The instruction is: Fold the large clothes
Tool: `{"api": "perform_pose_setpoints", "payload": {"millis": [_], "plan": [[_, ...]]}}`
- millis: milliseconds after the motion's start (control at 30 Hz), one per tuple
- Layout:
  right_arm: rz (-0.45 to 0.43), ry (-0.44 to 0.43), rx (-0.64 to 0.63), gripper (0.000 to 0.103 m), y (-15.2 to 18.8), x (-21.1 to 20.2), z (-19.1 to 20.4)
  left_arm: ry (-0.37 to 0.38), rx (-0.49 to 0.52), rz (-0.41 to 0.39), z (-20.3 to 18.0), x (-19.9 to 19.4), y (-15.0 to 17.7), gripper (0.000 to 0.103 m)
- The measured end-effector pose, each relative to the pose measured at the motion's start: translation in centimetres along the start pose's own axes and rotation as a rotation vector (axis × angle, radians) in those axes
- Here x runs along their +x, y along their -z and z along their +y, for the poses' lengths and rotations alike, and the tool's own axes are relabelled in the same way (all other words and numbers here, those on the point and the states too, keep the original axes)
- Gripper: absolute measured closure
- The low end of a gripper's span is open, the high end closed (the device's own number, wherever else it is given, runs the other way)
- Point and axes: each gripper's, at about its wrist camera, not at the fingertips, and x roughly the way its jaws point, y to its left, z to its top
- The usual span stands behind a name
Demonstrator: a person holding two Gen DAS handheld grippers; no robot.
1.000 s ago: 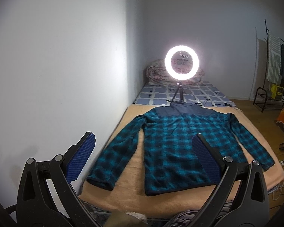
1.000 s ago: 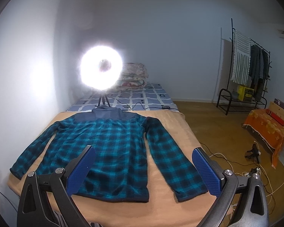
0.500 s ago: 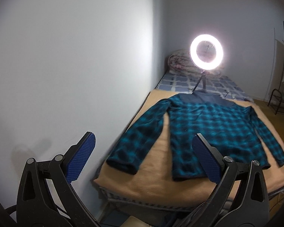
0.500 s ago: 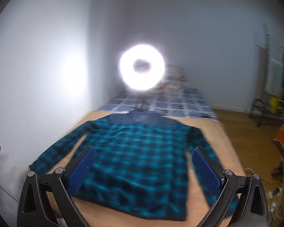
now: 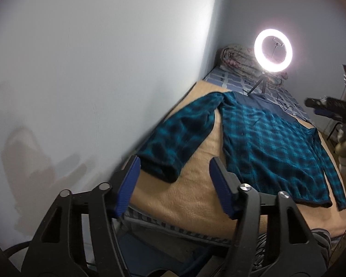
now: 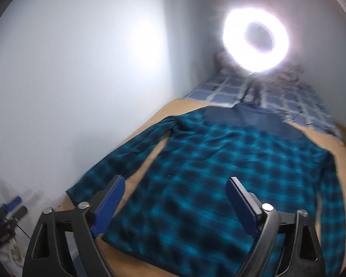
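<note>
A teal and black plaid shirt [image 5: 269,143] with a navy yoke lies flat on a tan blanket [image 5: 196,198], sleeves spread. It also fills the right wrist view [image 6: 219,180]. My left gripper [image 5: 174,169] is open and empty, close to the cuff of the near sleeve [image 5: 163,168] at the bed's corner. My right gripper [image 6: 175,191] is open and empty, above the shirt's lower hem. The right gripper also shows in the left wrist view [image 5: 329,108] as a dark shape at the right edge.
A lit ring light [image 5: 273,53] on a small tripod stands on the blue patterned sheet [image 6: 288,97] beyond the collar. A rolled quilt [image 5: 237,57] lies behind it. A white wall [image 5: 103,69] runs along the bed's left side.
Both grippers have moved forward and left toward the bed. The left one now faces the near sleeve cuff, the right one hangs over the shirt's hem. The shirt has not moved.
</note>
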Motion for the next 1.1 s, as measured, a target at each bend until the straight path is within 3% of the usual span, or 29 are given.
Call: {"api": "perform_pose_setpoints", "payload": {"millis": [100, 333, 667, 833, 1000, 1067, 1100], "plan": [[0.055, -0.062, 0.010, 0.023, -1.0, 3.8, -0.1, 0.046, -0.068, 0.066, 0.8, 2.8, 1.0, 0.048], [0.173, -0.160, 0.066, 0.035, -3.3, 12.6, 0.1, 0.071, -0.127, 0.146, 0.9, 8.2, 2.6, 0.048], [0.317, -0.228, 0.185, 0.049, -5.5, 24.6, 0.5, 0.064, -0.198, 0.171, 2.3, 13.6, 3.0, 0.048], [0.344, -0.278, 0.280, 0.055, -6.1, 29.7, 0.8, 0.054, -0.198, 0.170, 2.6, 15.2, 2.9, 0.048], [0.383, -0.272, 0.279, 0.063, -6.3, 33.6, 2.3, 0.056, -0.191, 0.157, 2.4, 16.3, 2.6, 0.049], [0.399, -0.269, 0.281, 0.066, -6.3, 34.7, 2.5, 0.054, -0.171, 0.153, 2.0, 16.6, 2.4, 0.063], [0.408, -0.267, 0.286, 0.069, -6.3, 35.1, 2.5, 0.054, -0.162, 0.157, 1.8, 16.9, 2.3, 0.076]]}}
